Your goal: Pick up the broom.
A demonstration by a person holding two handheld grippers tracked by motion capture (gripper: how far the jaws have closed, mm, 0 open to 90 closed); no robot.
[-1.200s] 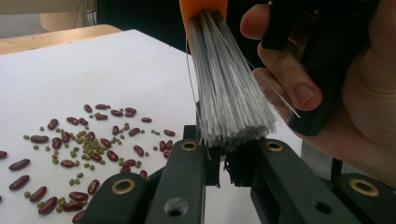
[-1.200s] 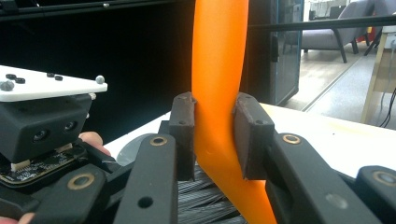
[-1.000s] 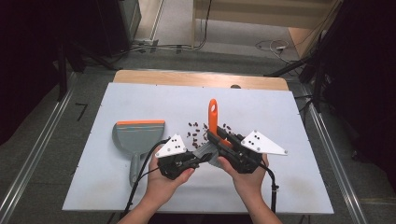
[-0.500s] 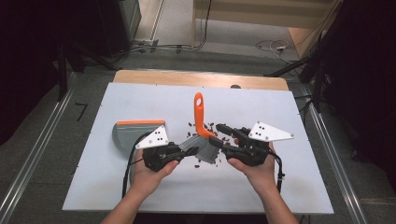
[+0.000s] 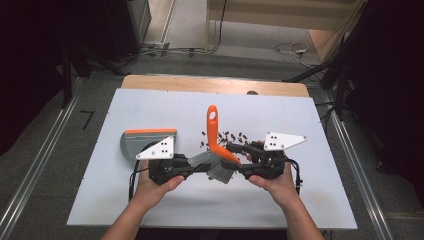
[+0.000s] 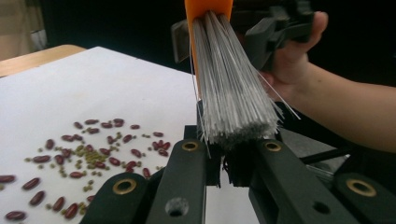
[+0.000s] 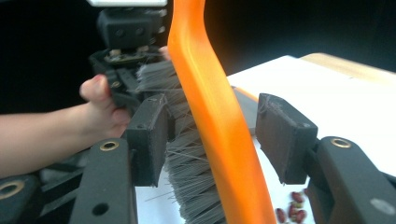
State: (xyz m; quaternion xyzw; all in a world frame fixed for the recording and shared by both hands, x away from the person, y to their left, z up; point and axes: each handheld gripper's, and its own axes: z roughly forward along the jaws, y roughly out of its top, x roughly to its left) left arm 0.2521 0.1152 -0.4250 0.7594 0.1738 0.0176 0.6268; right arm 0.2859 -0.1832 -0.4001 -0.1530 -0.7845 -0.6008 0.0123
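Comparing the high view with its earlier pictures, the brush [image 5: 216,150] has shifted left with both hands, its orange handle pointing far past the scattered beans [image 5: 227,136], the dustpan [image 5: 131,142] sitting near the left gripper [image 5: 196,166], and the right gripper [image 5: 240,161] now loosened about the handle. In the left gripper view the jaws are clamped on the grey bristle tips [image 6: 236,100], while the right gripper view shows pads having just been opening, one pad [image 7: 285,137] standing clear of the handle, which suggests the brush is passing to the left hand before sweeping
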